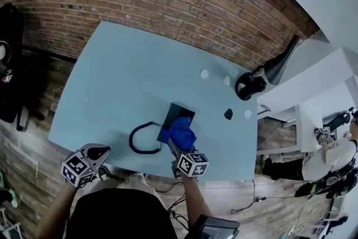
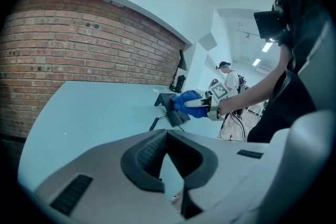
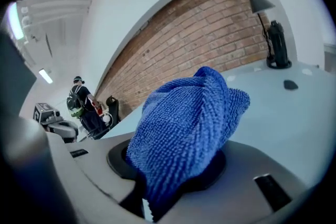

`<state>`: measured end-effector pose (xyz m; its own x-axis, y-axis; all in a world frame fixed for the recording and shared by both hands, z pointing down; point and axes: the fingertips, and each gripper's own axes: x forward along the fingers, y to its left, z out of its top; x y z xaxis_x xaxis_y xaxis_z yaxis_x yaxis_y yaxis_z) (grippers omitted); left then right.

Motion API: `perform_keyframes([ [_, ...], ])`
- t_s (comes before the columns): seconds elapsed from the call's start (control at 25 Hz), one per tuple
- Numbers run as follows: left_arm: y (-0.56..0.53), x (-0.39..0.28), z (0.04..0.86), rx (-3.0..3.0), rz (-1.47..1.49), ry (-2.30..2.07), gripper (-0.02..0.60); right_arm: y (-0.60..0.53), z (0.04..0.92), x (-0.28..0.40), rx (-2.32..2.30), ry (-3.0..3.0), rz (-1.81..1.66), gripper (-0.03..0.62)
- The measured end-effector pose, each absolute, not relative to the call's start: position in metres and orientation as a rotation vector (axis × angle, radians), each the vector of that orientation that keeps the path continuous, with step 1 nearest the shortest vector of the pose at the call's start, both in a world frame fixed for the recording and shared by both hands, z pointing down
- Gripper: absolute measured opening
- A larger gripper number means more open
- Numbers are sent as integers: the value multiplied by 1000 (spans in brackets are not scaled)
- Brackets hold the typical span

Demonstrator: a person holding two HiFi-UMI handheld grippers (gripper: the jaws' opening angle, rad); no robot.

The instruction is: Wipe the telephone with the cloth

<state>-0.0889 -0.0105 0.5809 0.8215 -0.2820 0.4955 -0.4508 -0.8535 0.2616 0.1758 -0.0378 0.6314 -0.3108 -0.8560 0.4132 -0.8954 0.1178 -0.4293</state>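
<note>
A black telephone [image 1: 178, 115] lies near the front edge of the light blue table [image 1: 128, 75], with its cord [image 1: 140, 141] looped to the left. My right gripper [image 1: 179, 145] is shut on a bunched blue cloth [image 1: 182, 130], which rests over the phone's near end. In the right gripper view the cloth [image 3: 186, 128] fills the jaws and hides the phone. The left gripper view shows the phone [image 2: 176, 116] and the cloth [image 2: 185, 99] ahead. My left gripper [image 1: 99, 153] hangs at the table's front left corner, away from the phone, jaws together and empty [image 2: 167, 136].
At the table's right end stand a black lamp [image 1: 281, 64] and a black round object [image 1: 250, 85]. Small white bits [image 1: 205, 73] [image 1: 226, 80] [image 1: 248, 114] and a small black piece [image 1: 228, 114] lie nearby. White shelving [image 1: 313, 92] and a person [image 1: 335, 145] are to the right.
</note>
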Motion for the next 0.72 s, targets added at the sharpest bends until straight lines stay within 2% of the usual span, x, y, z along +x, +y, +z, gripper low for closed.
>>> perform_keyframes([
  [0.16, -10, -88, 581, 2632, 631, -561, -11, -85, 580, 225, 1884, -2320, 725, 175],
  [0.32, -7, -90, 582, 2621, 629, -584, -11, -116, 559, 268, 1966, -2273, 676, 175],
  [0.48, -7, -94, 582, 2611, 628, -615, -11, -125, 572, 287, 1971, -2175, 650, 175],
  [0.72, -9, -103, 582, 2592, 637, -662, -12, -117, 625, 282, 1850, -2066, 682, 173],
])
